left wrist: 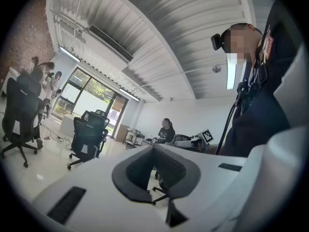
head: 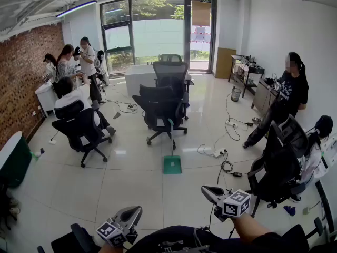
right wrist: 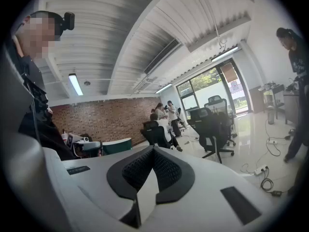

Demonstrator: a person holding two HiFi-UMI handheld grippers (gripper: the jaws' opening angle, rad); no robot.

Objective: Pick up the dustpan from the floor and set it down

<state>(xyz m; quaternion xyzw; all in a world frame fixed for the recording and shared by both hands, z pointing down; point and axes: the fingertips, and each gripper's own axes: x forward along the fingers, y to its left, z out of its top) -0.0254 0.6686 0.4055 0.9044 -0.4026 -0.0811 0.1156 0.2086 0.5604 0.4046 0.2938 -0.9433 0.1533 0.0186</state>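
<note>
**A:** Arms first. How are they carried?

**B:** Both low, close in front of the person's body. The bare right forearm (head: 251,226) reaches forward from the lower right. The right hand-held gripper (head: 206,192) is at its end, marker cube uppermost, nose near level and dipped a touch. The left hand-held gripper (head: 137,211) sits lower and nearer the lap, nose level, slanting up and to the right in the head view.

**A:** Jaws?

**B:** Left: the dark ribbed pads meet at the tip, nothing between them. Right: the same, pressed together and empty.

**A:** And the dustpan?

**B:** The green flat plastic dustpan (head: 172,164) is down on the glossy white tiled floor (head: 126,186), out ahead of the person. It is well apart from both hand-held grippers, and neither touches it. In the head view it falls between the two noses, roughly midway across and farther out than either. Whether its handle stands or lies, I can't make out.

**A:** What's around it?

**B:** A black wheeled office chair (head: 160,107) stands just beyond it. A white power strip (head: 218,152) lies off to the dustpan's right, near but apart, with black cables trailing from it. A second black office chair (head: 279,167) stands at the right, near the right hand-held gripper.
</note>
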